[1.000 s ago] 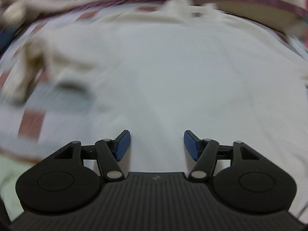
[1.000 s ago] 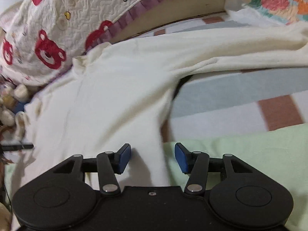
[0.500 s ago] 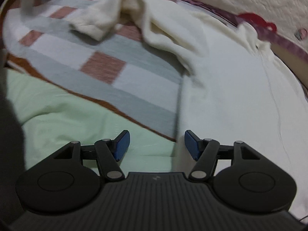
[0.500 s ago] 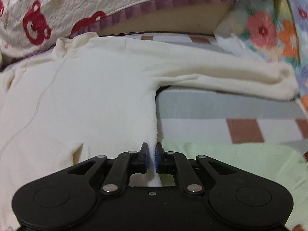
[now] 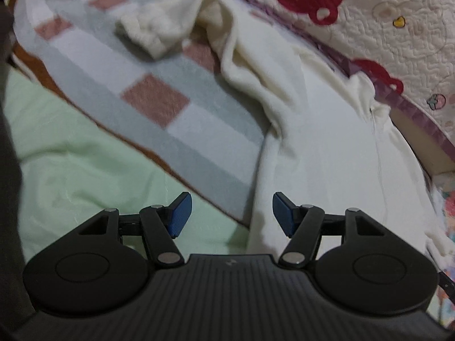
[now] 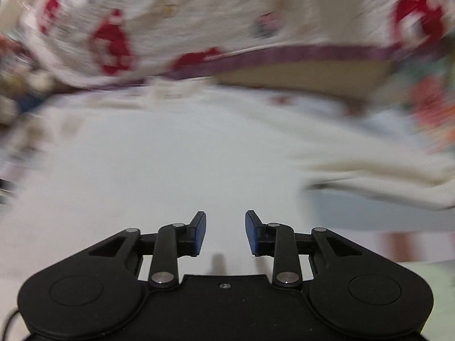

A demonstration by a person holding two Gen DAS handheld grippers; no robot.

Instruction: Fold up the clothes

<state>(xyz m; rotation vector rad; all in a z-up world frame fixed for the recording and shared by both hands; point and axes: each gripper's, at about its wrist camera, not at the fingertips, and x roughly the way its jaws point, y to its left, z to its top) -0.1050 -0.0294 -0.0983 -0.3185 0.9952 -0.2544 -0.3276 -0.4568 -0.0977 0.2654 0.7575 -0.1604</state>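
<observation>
One cream fleece top [image 5: 335, 153] lies spread flat on the bed, front up. In the left wrist view its body runs lengthwise from the hem near the camera up to the collar [image 5: 369, 96] at the far right, so the long axis points away toward the quilt with red bears [image 5: 384, 14] that rises behind it. A thin line, probably a zip or seam, runs down the middle of the chest from the collar. One sleeve [image 5: 227, 45] leaves the shoulder and reaches out to the left across the checked blanket [image 5: 153, 105], bunched in folds, with its cuff [image 5: 145, 34] lying at the far left end. Nearer the camera, a pale green sheet [image 5: 85, 164] shows under the blanket's brown edge.

The left gripper [image 5: 229, 213] hangs over the top's left side edge with its two blue pads spread wide; the edge passes between them, but neither pad touches the cloth.

The right wrist view is heavily blurred. The right gripper [image 6: 225, 233] is above the middle of the top [image 6: 170, 170], its two blue pads parted with nothing between them. The second sleeve [image 6: 384, 167] stretches off to the right, over the checked blanket [image 6: 355, 213]. The bear quilt [image 6: 227, 14] fills the upper part.
</observation>
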